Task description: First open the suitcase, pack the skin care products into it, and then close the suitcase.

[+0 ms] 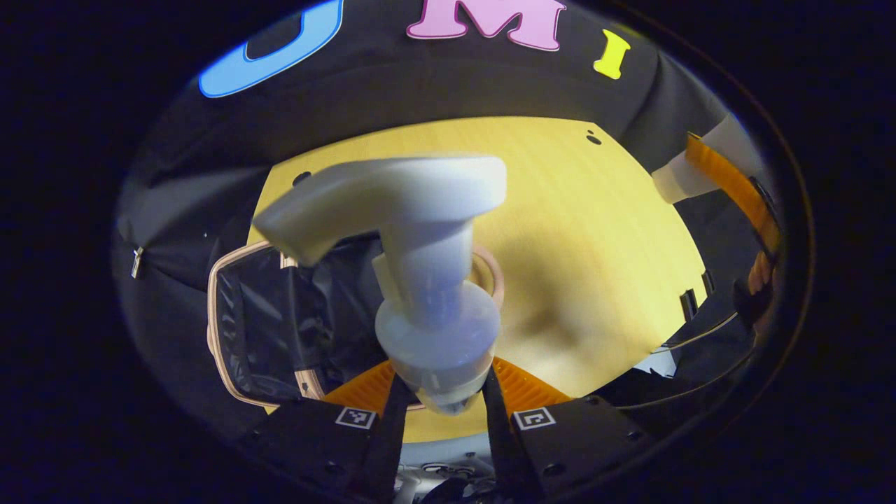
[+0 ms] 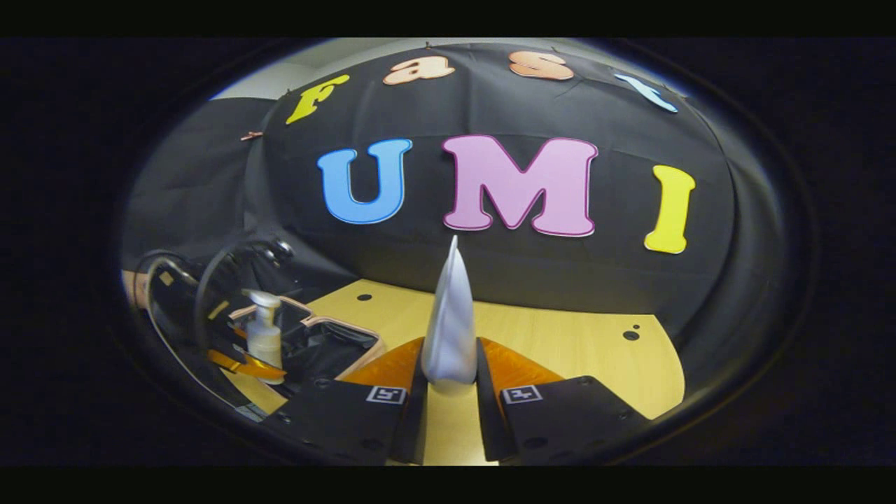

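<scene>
Left gripper [image 1: 439, 381] clamped on a pump bottle [image 1: 427, 280] at centre frame in the left gripper view, jaws pressing its collar, above the open suitcase [image 1: 280, 329] lying at lower left on the tabletop [image 1: 602, 280]. Right gripper [image 2: 449, 374] closed on a silvery tube [image 2: 449, 329] standing upright at centre of the right gripper view, with bottle and suitcase at lower left.
</scene>
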The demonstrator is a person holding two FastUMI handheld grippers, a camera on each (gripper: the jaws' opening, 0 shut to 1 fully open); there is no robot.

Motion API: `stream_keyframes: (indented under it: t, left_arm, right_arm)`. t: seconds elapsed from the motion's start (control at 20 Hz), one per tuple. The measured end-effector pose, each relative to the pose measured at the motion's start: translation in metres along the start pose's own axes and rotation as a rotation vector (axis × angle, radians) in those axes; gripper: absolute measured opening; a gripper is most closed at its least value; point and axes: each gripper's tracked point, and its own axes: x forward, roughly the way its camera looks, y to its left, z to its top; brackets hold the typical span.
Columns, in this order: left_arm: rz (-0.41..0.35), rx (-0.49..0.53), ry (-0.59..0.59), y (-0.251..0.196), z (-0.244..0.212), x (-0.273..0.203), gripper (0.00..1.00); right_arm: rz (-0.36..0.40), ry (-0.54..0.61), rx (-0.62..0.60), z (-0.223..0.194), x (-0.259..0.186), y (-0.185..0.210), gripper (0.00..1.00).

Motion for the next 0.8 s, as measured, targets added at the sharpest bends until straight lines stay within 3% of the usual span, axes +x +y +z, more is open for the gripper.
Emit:
stream_keyframes:
  t: [0.3, 0.35, 0.45, 0.55, 0.7, 0.75, 0.8]
  left_arm:
    - [0.007, -0.014, 0.214, 0.052, -0.028, 0.048, 0.57]
    - [0.013, -0.030, 0.249, 0.061, -0.033, 0.060, 0.53]
    - [0.014, -0.083, 0.313, 0.073, -0.042, 0.082, 0.57]
    - [0.036, -0.136, 0.358, 0.086, -0.050, 0.101, 0.60]
    - [0.040, -0.143, 0.411, 0.097, -0.065, 0.118, 0.53]
    - [0.042, -0.139, 0.414, 0.100, -0.066, 0.122, 0.62]
    - [0.045, -0.137, 0.402, 0.106, -0.067, 0.127, 0.59]
  right_arm:
    - [-0.006, 0.030, -0.036, -0.009, -0.013, 0.024, 0.35]
    - [-0.005, 0.035, -0.036, -0.011, -0.015, 0.028, 0.35]
    - [0.002, 0.045, -0.044, -0.016, -0.016, 0.036, 0.35]
    - [0.011, 0.054, -0.037, -0.019, -0.020, 0.043, 0.35]
    - [0.027, 0.085, 0.006, -0.024, -0.023, 0.053, 0.35]
    - [0.025, 0.093, 0.011, -0.025, -0.022, 0.054, 0.35]
    - [0.020, 0.098, 0.004, -0.025, -0.021, 0.055, 0.35]
